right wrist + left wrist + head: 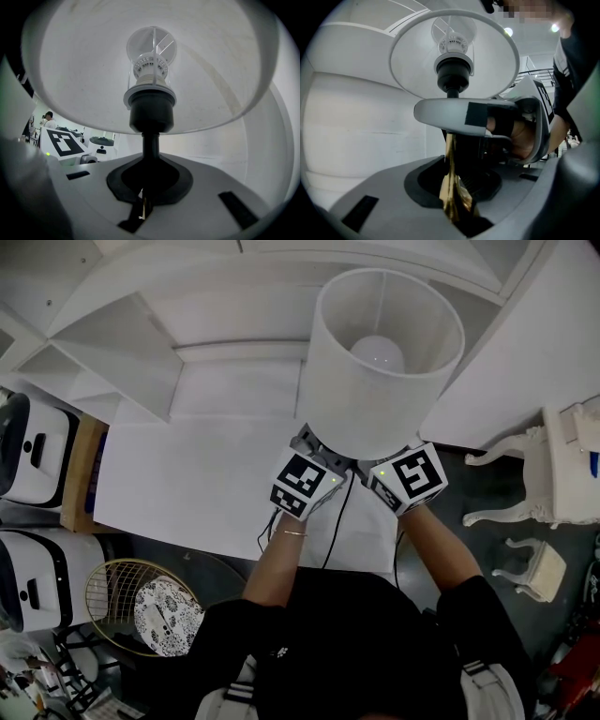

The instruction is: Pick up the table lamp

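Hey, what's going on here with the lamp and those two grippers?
A person holds a table lamp with two handheld grippers, over a white table. The left gripper is clamped on the gold lower part of its stem; the right gripper is shut on the stem higher up, just under the white shade. Whether the base is off the table can't be seen.

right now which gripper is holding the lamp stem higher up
The right gripper: its nearly closed jaws pinch the gold stem just under the black socket. The left gripper grips the same stem lower down, with jaws wider apart.
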`<state>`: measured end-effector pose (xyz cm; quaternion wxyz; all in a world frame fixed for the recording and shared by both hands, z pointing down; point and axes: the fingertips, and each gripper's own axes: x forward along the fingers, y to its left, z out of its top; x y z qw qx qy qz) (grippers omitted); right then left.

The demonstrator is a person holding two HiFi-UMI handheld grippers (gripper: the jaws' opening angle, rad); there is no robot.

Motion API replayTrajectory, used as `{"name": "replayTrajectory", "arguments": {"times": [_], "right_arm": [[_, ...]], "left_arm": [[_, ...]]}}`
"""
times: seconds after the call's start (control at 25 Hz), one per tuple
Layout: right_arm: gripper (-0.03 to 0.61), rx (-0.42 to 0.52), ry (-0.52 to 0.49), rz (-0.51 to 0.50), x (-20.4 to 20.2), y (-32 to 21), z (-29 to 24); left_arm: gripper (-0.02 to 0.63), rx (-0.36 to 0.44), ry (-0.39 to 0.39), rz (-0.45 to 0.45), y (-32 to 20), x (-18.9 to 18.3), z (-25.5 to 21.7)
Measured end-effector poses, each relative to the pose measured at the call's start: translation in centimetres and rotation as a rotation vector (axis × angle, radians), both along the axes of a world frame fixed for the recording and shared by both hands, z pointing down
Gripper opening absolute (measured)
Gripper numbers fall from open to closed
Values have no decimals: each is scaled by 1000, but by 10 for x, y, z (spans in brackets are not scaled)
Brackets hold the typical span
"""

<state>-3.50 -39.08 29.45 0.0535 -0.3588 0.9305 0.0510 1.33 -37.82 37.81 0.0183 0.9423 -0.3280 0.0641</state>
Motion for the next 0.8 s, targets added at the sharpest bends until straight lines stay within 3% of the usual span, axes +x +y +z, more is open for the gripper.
{"name": "replayTrajectory", "arguments": {"times": [0.8], "right_arm": [[14,1,5,-2,4,8,-18]], "left_arm": [[100,7,19,18,8,6,-20]]}}
